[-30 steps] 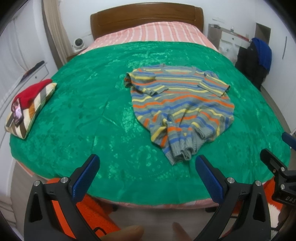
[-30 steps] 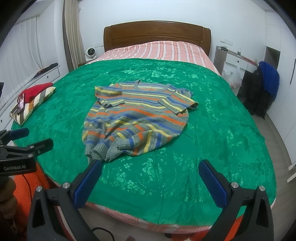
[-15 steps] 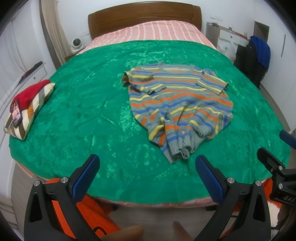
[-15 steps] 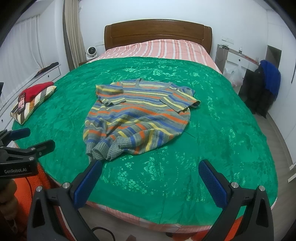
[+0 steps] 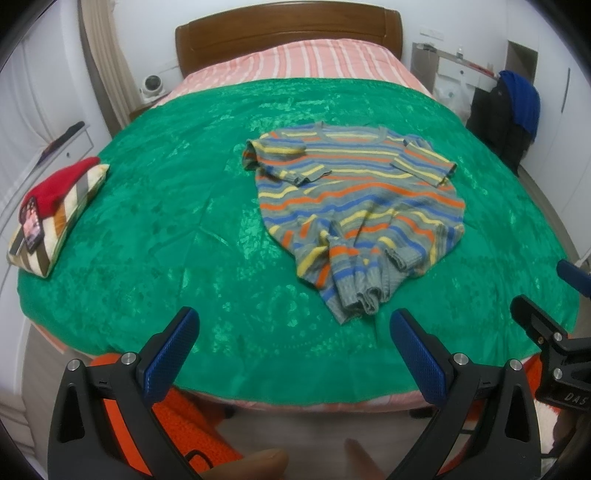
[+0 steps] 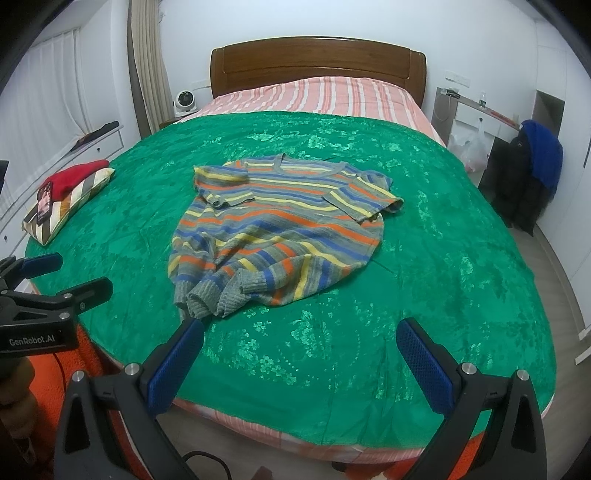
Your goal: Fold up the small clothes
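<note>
A small striped sweater (image 5: 354,199) in grey, orange, blue and yellow lies on the green bedspread (image 5: 184,229), neck toward the headboard, both sleeves laid over its front and its hem bunched at the near side. It also shows in the right wrist view (image 6: 280,229). My left gripper (image 5: 293,343) is open and empty, held back above the bed's near edge, short of the hem. My right gripper (image 6: 301,347) is open and empty, also at the near edge, right of the hem. Each gripper shows at the side of the other's view.
A striped pillow (image 5: 62,218) with a red cloth and a phone on it lies at the bed's left edge. A wooden headboard (image 5: 288,33) stands at the back. A chair with dark and blue clothes (image 5: 513,118) stands to the right. Orange fabric (image 5: 173,417) lies below the bed edge.
Both grippers have drifted slightly forward and toward the bed; the sweater sits a little closer in both views. Nothing was grasped and the sweater has not moved.
</note>
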Action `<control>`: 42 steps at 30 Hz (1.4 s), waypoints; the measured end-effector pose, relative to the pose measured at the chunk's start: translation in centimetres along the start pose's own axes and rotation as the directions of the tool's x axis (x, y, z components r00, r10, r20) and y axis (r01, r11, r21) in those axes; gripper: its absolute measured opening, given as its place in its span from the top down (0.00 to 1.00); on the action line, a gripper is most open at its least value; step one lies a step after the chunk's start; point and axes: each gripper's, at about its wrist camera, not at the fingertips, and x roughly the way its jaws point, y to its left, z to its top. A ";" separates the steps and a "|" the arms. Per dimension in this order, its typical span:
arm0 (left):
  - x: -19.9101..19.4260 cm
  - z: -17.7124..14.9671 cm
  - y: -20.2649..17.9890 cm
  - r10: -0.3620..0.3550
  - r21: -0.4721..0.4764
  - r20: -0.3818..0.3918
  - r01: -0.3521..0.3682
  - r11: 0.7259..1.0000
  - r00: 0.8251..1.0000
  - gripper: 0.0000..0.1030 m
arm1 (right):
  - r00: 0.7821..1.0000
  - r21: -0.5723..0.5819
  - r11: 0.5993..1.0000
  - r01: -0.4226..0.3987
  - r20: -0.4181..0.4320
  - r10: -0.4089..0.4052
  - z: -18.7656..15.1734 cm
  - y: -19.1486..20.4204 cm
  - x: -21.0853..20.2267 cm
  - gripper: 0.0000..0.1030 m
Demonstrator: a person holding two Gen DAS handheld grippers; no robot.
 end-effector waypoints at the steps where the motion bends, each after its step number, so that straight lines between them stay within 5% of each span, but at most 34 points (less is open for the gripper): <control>1: 0.0 0.0 0.0 0.000 0.001 0.000 0.000 1.000 1.000 0.00 | 1.000 0.000 1.000 0.000 0.000 0.000 -0.1 0.1 0.1 0.00; 7: 0.2 -0.1 0.5 0.000 -0.006 -0.002 0.000 1.000 1.000 0.00 | 1.000 0.001 1.000 0.000 -0.002 0.000 -0.1 0.1 0.1 0.00; 14: 3.0 -0.3 6.7 -0.068 -0.186 -0.056 0.056 0.981 0.996 0.01 | 0.997 0.055 0.997 0.049 0.061 -0.052 0.1 -3.5 -0.9 0.00; 18: 6.4 -1.1 5.8 -0.238 -0.193 -0.118 0.213 0.958 0.964 0.03 | 1.000 0.124 0.992 0.015 0.019 -0.017 -0.9 -6.1 1.6 0.00; 20: 8.9 -1.2 3.6 -0.305 -0.133 -0.166 0.285 0.949 0.938 0.16 | 0.997 0.162 0.984 -0.069 -0.030 0.075 -1.3 -6.3 4.1 0.00; 22: 10.9 -0.8 2.3 -0.344 -0.091 -0.193 0.332 0.939 0.919 0.21 | 0.965 0.202 0.950 -0.236 -0.070 0.254 -1.5 -5.9 7.2 0.03; 25: 14.8 0.4 1.4 -0.382 -0.102 -0.213 0.368 0.924 0.899 0.24 | 0.855 0.379 0.811 -0.446 -0.089 0.511 -1.2 -5.7 12.5 0.24; 27: 16.4 0.8 1.0 -0.400 -0.108 -0.212 0.385 0.916 0.892 0.38 | 0.781 0.497 0.696 -0.518 -0.057 0.621 -1.0 -5.5 15.7 0.24; 28: 16.6 1.0 0.7 -0.407 -0.103 -0.201 0.394 0.913 0.891 0.63 | 0.762 0.551 0.646 -0.527 -0.029 0.647 -0.9 -5.5 17.6 0.26; 29: 16.6 1.1 0.7 -0.437 -0.110 -0.201 0.423 0.899 0.877 0.95 | 0.761 0.578 0.627 -0.523 -0.014 0.648 -1.0 -5.6 18.6 0.38; 30: 16.4 1.2 1.0 -0.461 -0.129 -0.209 0.443 0.887 0.863 0.94 | 0.758 0.599 0.605 -0.525 0.006 0.652 -0.9 -5.9 19.3 0.52; 31: 15.8 1.3 1.6 -0.468 -0.146 -0.202 0.446 0.883 0.860 0.95 | 0.764 0.615 0.597 -0.515 0.014 0.645 -1.0 -6.3 19.4 0.90; 33: 13.7 1.0 3.2 -0.468 -0.127 -0.181 0.451 0.883 0.865 0.95 | 0.752 0.628 0.575 -0.525 0.027 0.659 -1.3 -7.9 17.7 0.96; 36: 10.8 0.1 6.2 -0.449 -0.089 -0.204 0.440 0.894 0.870 0.95 | 0.773 0.559 0.642 -0.525 -0.002 0.634 -2.2 -10.6 13.2 0.96; 39: 10.2 -0.6 7.6 -0.393 -0.046 -0.236 0.394 0.918 0.889 0.93 | 0.838 0.490 0.758 -0.429 -0.097 0.537 -4.2 -13.6 8.8 0.96; 42: 11.4 -1.3 7.9 -0.384 -0.061 -0.264 0.382 0.922 0.885 0.82 | 0.871 0.444 0.824 -0.352 -0.168 0.462 -5.9 -14.6 7.9 0.91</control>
